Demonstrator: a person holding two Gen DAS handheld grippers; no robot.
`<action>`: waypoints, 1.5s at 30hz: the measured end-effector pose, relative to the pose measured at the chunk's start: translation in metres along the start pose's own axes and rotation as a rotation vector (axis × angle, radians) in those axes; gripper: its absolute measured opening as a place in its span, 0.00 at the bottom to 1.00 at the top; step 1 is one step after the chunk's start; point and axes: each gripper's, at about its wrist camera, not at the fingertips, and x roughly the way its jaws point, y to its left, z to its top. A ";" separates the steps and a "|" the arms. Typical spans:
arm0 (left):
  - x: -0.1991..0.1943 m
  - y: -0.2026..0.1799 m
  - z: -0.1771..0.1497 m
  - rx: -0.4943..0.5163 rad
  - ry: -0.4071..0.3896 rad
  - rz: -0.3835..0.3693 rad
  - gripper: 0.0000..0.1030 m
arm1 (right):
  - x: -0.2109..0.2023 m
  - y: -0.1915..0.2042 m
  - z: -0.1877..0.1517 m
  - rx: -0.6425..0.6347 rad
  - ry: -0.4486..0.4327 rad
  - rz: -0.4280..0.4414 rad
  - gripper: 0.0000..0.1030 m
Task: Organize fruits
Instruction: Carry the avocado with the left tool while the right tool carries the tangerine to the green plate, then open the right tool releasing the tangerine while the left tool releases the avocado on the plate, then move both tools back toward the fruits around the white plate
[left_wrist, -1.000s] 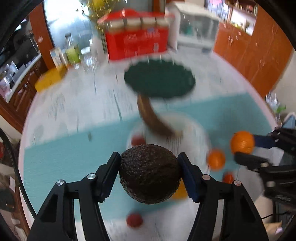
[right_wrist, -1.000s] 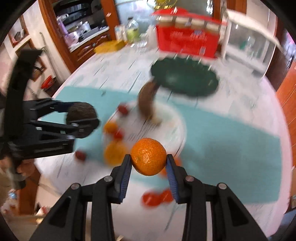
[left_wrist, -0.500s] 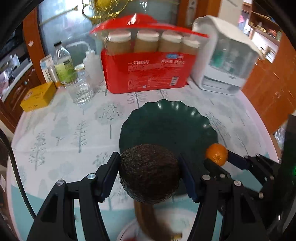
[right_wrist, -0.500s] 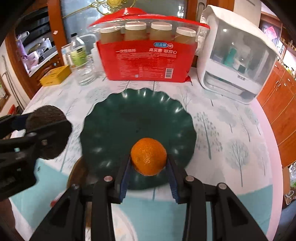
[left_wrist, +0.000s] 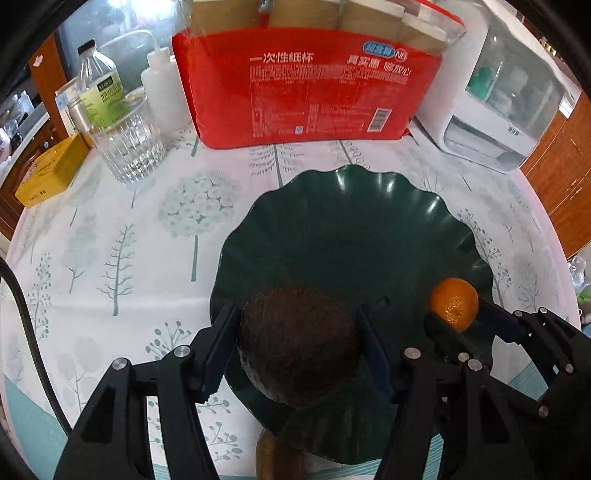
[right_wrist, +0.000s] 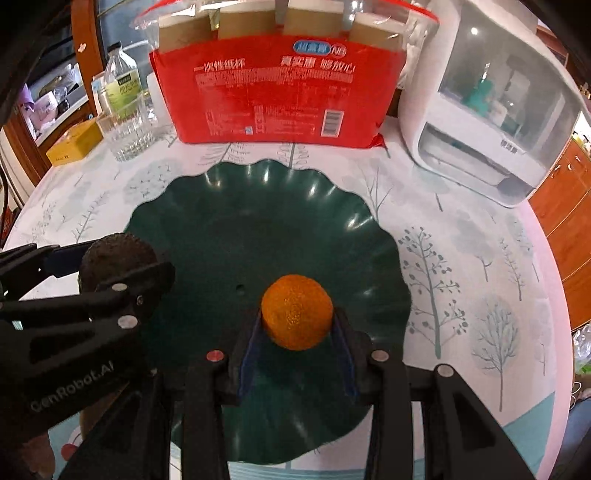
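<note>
Over the green plate (left_wrist: 369, 229): you are holding both tools.
Left tool (left_wrist: 297, 343): you are clamping the avocado (left_wrist: 299, 343) above the near-left rim.
Right tool (right_wrist: 295, 325): you are gripping the orange (right_wrist: 296, 311) above the plate's centre.

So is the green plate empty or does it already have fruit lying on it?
Empty. The green plate shows bare; the avocado and orange are gripped above it.
</note>
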 end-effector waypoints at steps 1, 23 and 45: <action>-0.002 0.001 0.000 -0.001 -0.009 -0.009 0.59 | 0.001 0.000 -0.001 -0.001 0.006 0.000 0.38; -0.093 -0.002 -0.019 0.021 -0.126 -0.091 0.83 | -0.090 0.010 -0.019 -0.039 -0.162 0.010 0.66; -0.246 0.000 -0.127 0.023 -0.249 -0.072 0.83 | -0.229 0.007 -0.095 0.005 -0.239 0.008 0.66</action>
